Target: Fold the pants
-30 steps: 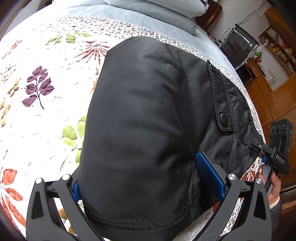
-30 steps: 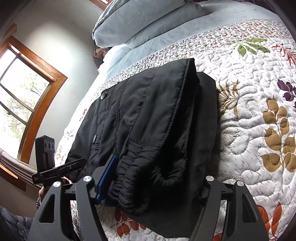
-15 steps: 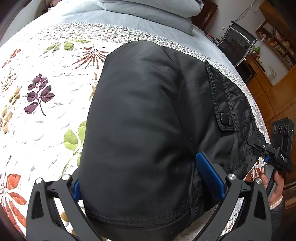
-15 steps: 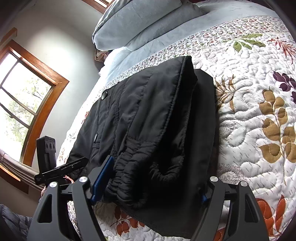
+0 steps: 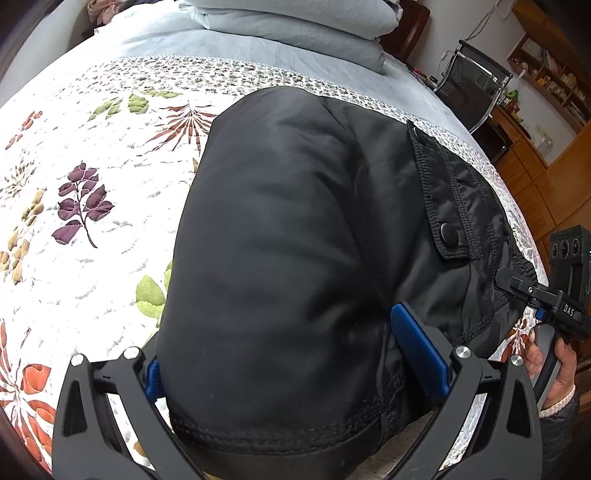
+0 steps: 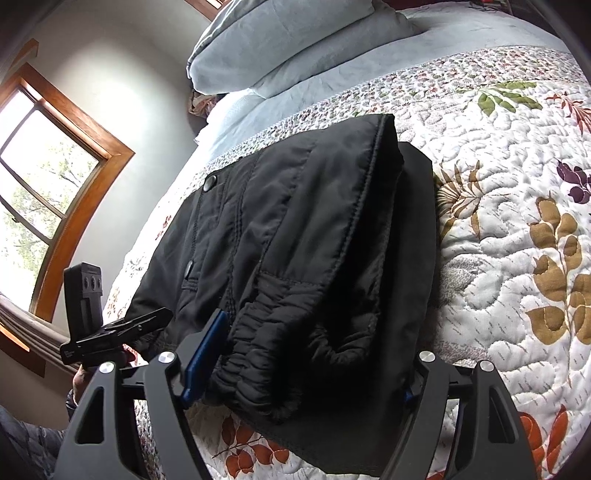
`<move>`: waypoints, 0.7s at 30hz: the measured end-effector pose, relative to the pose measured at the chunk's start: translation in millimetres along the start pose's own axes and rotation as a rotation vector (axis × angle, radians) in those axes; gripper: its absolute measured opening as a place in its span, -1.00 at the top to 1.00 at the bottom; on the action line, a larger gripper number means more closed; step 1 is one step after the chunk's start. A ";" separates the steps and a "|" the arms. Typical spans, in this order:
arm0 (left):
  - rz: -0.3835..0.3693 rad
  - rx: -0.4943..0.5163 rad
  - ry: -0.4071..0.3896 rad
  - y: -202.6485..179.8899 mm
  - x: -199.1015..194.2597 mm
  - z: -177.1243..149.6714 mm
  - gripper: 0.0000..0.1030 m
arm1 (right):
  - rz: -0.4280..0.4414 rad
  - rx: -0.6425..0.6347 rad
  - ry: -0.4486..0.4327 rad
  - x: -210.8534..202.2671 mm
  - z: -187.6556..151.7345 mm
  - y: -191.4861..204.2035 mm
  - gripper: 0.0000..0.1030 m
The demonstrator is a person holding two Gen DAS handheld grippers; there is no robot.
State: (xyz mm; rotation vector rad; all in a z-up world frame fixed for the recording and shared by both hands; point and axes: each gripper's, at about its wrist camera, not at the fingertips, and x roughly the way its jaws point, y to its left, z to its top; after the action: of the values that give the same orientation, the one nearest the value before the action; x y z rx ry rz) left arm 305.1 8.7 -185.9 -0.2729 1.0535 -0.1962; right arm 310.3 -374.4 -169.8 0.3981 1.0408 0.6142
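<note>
Black padded pants [image 5: 295,240] lie folded in layers on a floral quilt [image 5: 85,206]. My left gripper [image 5: 291,354] straddles the hemmed end of the folded stack, its blue pads on either side of the thick cloth. My right gripper [image 6: 299,365] straddles the other end, around the gathered elastic waistband [image 6: 280,354]. The pants also show in the right wrist view [image 6: 295,229], with a snap pocket flap on top. Each gripper's jaws are wide and press against the bulk between them. The right gripper also shows at the right edge of the left wrist view [image 5: 532,295].
Grey-blue pillows [image 5: 295,26] and folded bedding lie at the head of the bed. A wood-framed window [image 6: 48,184] is at the left in the right wrist view. A black chair [image 5: 476,85] and wooden shelves [image 5: 546,74] stand beyond the bed's right edge.
Both views have shifted slightly back and down, so more of the pillows shows. The pants and both grips look unchanged.
</note>
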 end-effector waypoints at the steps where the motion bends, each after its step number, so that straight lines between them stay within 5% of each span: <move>1: -0.001 0.001 0.000 -0.2 0.2 0.1 -0.96 | -0.002 0.008 0.005 -0.4 0.0 -0.4 -0.53; 9: -0.003 0.000 0.005 0.4 -0.1 -1.0 -0.96 | -0.068 0.010 -0.006 -19.3 -4.8 4.9 -0.58; 21: 0.029 0.020 0.002 -2.6 -4.4 -1.1 -0.96 | -0.270 -0.151 -0.081 -59.8 -5.4 44.6 -0.60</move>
State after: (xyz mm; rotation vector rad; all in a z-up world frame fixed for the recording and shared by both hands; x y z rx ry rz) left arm 302.0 7.3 -182.0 -0.2396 1.0562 -0.1811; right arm 271.2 -378.5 -106.1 0.1458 0.9438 0.4273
